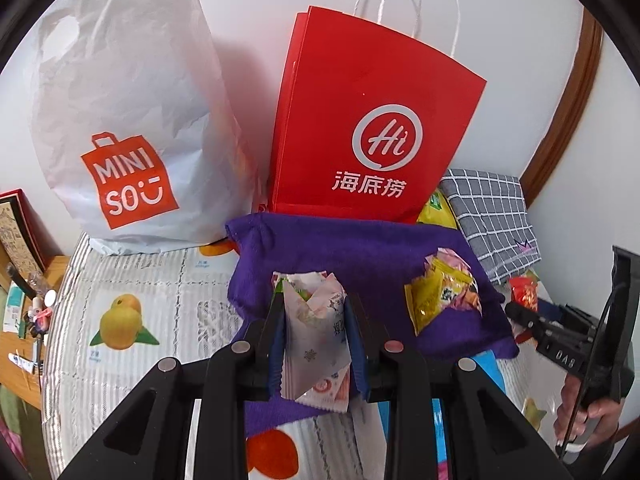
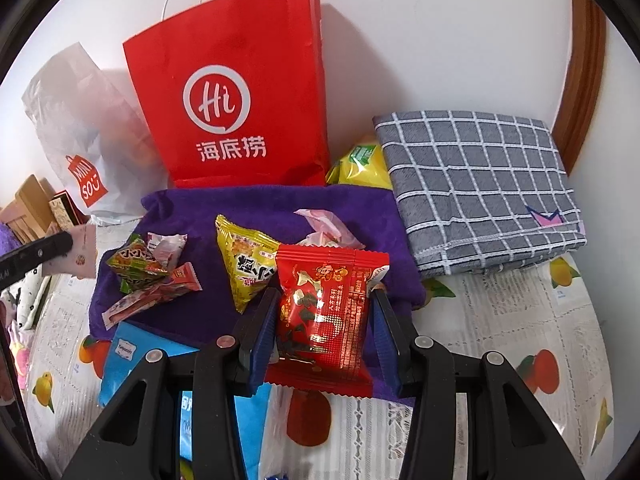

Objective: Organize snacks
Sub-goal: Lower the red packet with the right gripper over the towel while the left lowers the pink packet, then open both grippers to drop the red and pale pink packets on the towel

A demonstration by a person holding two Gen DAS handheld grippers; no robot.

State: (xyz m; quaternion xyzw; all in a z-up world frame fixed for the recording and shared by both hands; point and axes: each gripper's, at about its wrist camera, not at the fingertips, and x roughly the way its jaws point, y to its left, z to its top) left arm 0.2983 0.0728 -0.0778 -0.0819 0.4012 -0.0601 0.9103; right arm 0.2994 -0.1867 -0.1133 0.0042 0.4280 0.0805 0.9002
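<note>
- The white snack packet (image 1: pixel 316 340) sits low in the centre of my left wrist view, right between the blue pads of my left hand-held gripper (image 1: pixel 316 344); the jaws are closed down to the packet's width and pinch it on both sides.
- The red snack packet (image 2: pixel 324 320) sits low in the centre of my right wrist view, inside my right hand-held gripper (image 2: pixel 324 332). The jaws stand moderately apart. The left pad presses the packet's edge; I cannot tell if the right pad touches it.
- In the left wrist view my right hand-held gripper (image 1: pixel 532 320) comes in at the right edge with the red packet at its tip.
- Both packets are held above the purple cloth (image 2: pixel 256 208), which is spread on the surface (image 2: pixel 500 320) with its fruit-print cover.
- Loose on the cloth, left of centre in the right wrist view, lie a yellow triangular packet (image 2: pixel 244 260), a green packet (image 2: pixel 136 264), a crumpled pink wrapper (image 2: pixel 328 228) and a long pink-orange packet (image 2: pixel 152 300).
- A blue packet (image 2: pixel 132 360) lies at the cloth's near-left edge.
- A red paper bag (image 2: pixel 236 92) stands upright behind the cloth against the wall; its contents are hidden.
- A white Miniso bag (image 1: pixel 128 112) stands to its left, contents hidden.
- A yellow bag (image 2: pixel 364 164) is tucked between the red paper bag and a folded grey checked cloth (image 2: pixel 480 184) at right.
</note>
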